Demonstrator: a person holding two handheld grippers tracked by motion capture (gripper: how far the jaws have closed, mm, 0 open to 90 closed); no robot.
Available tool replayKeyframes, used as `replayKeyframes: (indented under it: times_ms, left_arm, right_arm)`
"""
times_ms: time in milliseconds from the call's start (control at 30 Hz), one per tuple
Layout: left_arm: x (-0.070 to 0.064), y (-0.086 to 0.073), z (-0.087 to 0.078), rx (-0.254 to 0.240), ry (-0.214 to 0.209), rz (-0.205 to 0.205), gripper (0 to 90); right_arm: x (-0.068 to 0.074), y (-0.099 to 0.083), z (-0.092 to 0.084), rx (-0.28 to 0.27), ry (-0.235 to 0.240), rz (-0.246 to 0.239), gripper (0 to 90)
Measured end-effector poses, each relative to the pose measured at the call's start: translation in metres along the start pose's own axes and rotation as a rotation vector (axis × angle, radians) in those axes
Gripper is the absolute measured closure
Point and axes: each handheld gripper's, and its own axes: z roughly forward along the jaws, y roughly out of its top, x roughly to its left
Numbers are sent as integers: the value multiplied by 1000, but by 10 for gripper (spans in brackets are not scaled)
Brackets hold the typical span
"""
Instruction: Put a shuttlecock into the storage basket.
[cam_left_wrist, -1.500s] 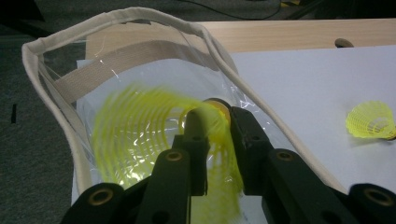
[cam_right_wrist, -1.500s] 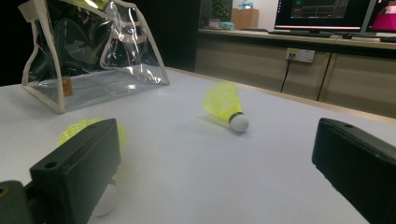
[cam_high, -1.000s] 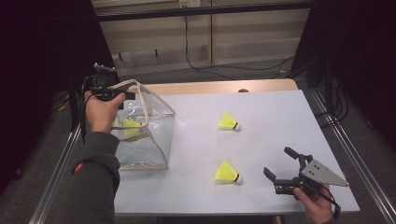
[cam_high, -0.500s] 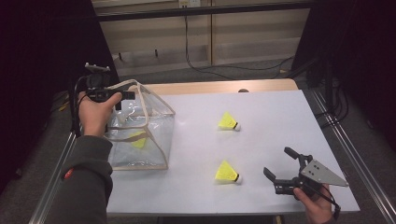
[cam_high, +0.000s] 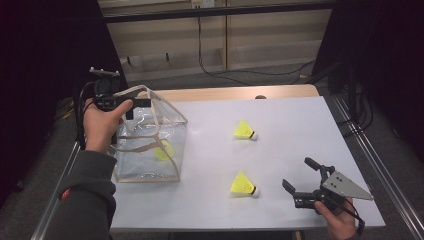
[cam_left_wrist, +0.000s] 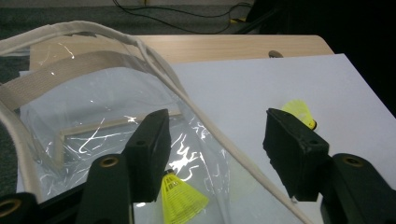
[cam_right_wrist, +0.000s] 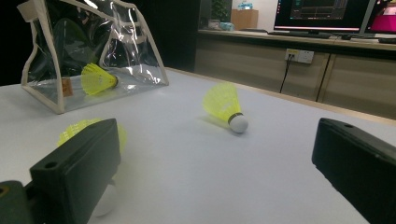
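Observation:
A clear plastic bag with cream edging stands at the table's left, and a yellow shuttlecock lies inside it. My left gripper hovers at the bag's top edge. Its jaws have just been opening and are open. In the left gripper view the bag's cream rim runs between them without being pressed, and the bagged shuttlecock shows below. Two more yellow shuttlecocks lie on the white table. My right gripper rests open near the front right, beside the nearer one.
The white table top ends in a wooden strip at the far side. Metal rails run along the table's right side. Cabinets and cables lie on the floor beyond.
The left hand has drawn back to the left from over the bag's mouth. The shuttlecock inside the bag has dropped to the bottom. The right gripper has kept still.

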Motion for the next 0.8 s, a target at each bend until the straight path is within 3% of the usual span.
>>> replayKeyframes:
  times_ms: [567, 800]
  left_arm:
    - [-26, 0, -6, 11, -106, 68, 266]
    - [-41, -2, -4, 23, -142, 113, 235]
  right_arm:
    - [0, 0, 0, -1, 2, 2, 10]
    - [0, 0, 0, -3, 2, -3, 10]
